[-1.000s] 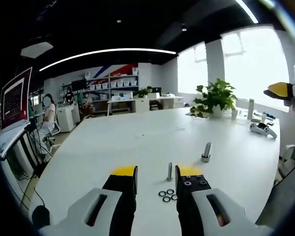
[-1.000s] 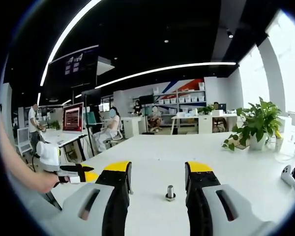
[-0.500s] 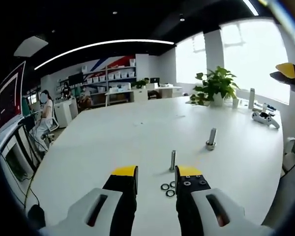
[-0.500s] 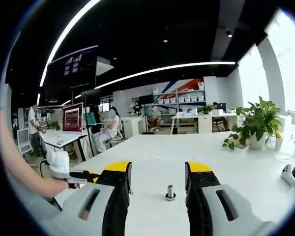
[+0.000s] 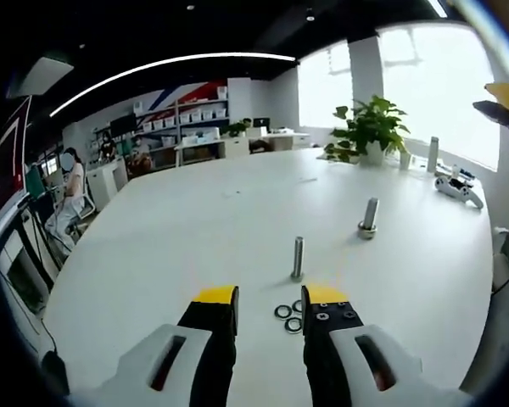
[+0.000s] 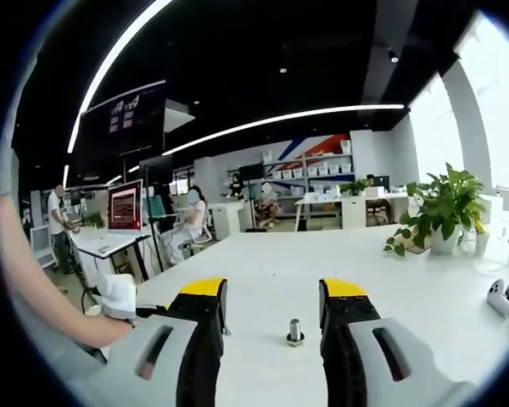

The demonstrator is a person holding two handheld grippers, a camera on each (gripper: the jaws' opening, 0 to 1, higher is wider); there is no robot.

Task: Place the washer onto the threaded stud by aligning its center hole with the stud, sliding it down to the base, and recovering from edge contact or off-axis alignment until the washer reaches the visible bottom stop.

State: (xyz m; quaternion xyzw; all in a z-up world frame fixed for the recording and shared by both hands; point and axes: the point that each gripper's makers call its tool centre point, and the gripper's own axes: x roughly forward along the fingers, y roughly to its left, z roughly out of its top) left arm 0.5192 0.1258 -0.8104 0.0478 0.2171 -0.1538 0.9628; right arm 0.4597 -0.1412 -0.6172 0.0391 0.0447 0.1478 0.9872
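Washers: three small dark rings (image 5: 289,317) lie flat in a tight cluster on the white table (image 5: 195,237), in the left gripper view. They sit just ahead of the left gripper's right jaw tip, one partly hidden by that tip, none between the jaws.
Threaded stud: a slim upright metal stud (image 5: 298,258) stands on the table just beyond the washers, bare along its visible length. Whether any washer sits at its base cannot be told.
Second stud: a thicker upright stud with a collar at its foot (image 5: 369,218) stands further out and to the right, well apart from the washers. In the right gripper view a short stud on a nut-like base (image 6: 295,331) stands on the table between that gripper's jaws, ahead of the tips, touching neither.
Left gripper: (image 5: 267,298) jaws spread wide, yellow-tipped, nothing between them; hangs above the table near the washers.
Right gripper: (image 6: 271,292) jaws spread wide, nothing gripped, no washer seen near it. Its yellow tip (image 5: 502,95) enters the left gripper view at the right edge.
Surroundings: potted plant (image 5: 366,131) at the far end of the table; white game controller (image 5: 461,191) near the right edge; a person's forearm (image 6: 42,297) at the left of the right gripper view; seated people and shelves in the background.
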